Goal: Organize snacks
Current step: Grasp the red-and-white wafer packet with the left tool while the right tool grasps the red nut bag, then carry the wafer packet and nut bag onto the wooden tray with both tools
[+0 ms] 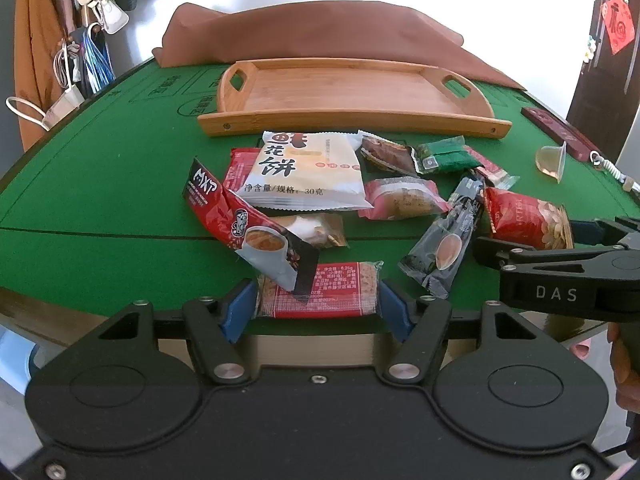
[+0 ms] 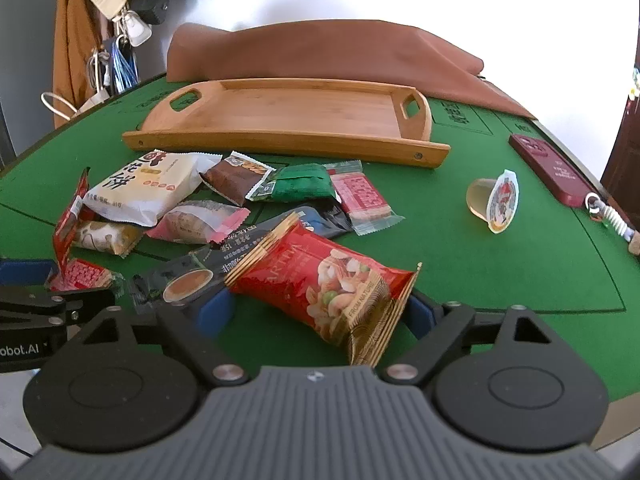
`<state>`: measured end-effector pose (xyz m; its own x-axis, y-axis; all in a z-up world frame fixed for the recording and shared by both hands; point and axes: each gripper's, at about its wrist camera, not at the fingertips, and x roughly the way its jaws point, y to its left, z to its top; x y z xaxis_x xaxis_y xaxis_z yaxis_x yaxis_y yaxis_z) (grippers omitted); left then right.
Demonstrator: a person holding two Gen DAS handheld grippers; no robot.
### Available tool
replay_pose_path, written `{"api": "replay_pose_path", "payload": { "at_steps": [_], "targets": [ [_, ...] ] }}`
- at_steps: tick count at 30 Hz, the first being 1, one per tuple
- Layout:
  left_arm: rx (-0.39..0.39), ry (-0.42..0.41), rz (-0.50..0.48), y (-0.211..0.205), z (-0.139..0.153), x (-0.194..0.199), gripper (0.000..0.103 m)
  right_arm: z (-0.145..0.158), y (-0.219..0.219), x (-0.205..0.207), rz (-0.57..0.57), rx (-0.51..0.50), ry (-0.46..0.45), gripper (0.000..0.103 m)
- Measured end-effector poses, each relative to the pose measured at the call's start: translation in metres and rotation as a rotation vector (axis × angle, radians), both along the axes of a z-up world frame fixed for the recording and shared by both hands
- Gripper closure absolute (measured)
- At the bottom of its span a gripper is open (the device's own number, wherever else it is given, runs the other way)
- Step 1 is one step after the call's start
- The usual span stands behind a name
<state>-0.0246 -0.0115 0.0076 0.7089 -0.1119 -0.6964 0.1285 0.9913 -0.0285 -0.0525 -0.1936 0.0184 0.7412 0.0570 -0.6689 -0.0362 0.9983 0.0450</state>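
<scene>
Snacks: a loose heap of wrapped packets on the green worktop (image 1: 100,184), in front of the empty wooden tray (image 1: 352,92), which sits at 12 o'clock from the heap.

Item, left view: flat red biscuit packet (image 1: 320,290) at 6 o'clock of the pile, lying between the blue pads of the left hand-held gripper (image 1: 318,304). Both pads appear to touch its short ends, so it reads as clamped on the packet. A red coffee sachet (image 1: 248,228) leans over its upper edge.

Item, right view: red mixed-nut pouch (image 2: 324,284), lying slantwise between the jaws of the right hand-held gripper (image 2: 316,312). Jaws stand apart; whether the pads have reached the pouch cannot be told.

Item: jelly cup (image 2: 494,200), tipped on its side, alone at 3 o'clock.

Handling note, as judgement: lift the biscuit packet straight and slowly so the leaning sachet slides off rather than riding along. Close on the pouch across its body, not its crimped end, then carry both to the tray.
</scene>
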Motion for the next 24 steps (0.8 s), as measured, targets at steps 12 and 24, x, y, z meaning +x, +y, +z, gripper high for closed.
{"api": "replay_pose_path", "payload": {
  "at_steps": [12,24],
  "targets": [
    [-0.028,-0.057,-0.044,-0.007,0.018,-0.004,0.039,0.014,-0.006,0.000,-0.027,0.016,-0.046,0.018],
    [-0.088,-0.135,-0.106,-0.012,0.044,-0.007,0.039,0.028,-0.013,0.008,-0.035,0.039,-0.084,0.018]
  ]
}}
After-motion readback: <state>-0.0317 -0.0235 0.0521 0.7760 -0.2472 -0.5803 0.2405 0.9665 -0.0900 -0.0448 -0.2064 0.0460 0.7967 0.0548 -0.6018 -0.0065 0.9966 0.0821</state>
